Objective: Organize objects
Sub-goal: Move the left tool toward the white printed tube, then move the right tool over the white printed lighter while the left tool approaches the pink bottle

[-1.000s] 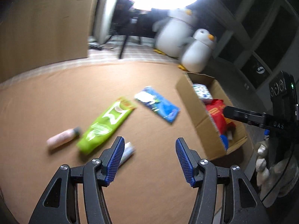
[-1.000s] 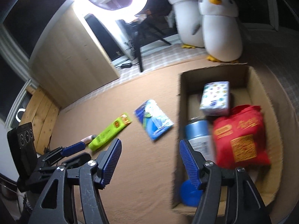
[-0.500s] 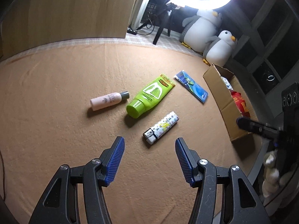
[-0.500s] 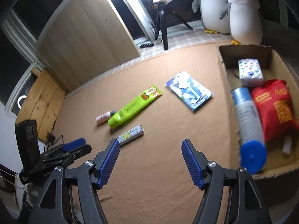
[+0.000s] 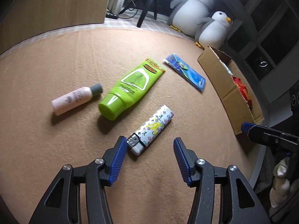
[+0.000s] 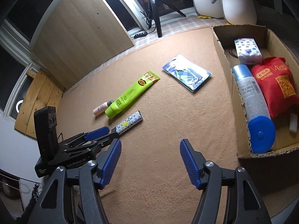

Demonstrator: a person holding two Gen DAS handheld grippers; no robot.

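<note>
Your left hand-held gripper [image 5: 148, 149] has dropped w/ jaws closing slightly, still apart and empty, toward the patterned lighter [image 5: 152, 128] on the tabletop [image 5: 56, 59], cardboard box [image 6: 224, 59] nearby; right hand-held gripper [image 6: 150, 149] open, empty.

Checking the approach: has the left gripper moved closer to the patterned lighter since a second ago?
Yes. The left gripper has descended toward the lighter, which now lies just beyond its open fingertips; earlier it was farther off.

lighter [image 5: 151, 128]: patterned, flat on mat; box [image 6: 227, 85]: open, part-filled
</note>
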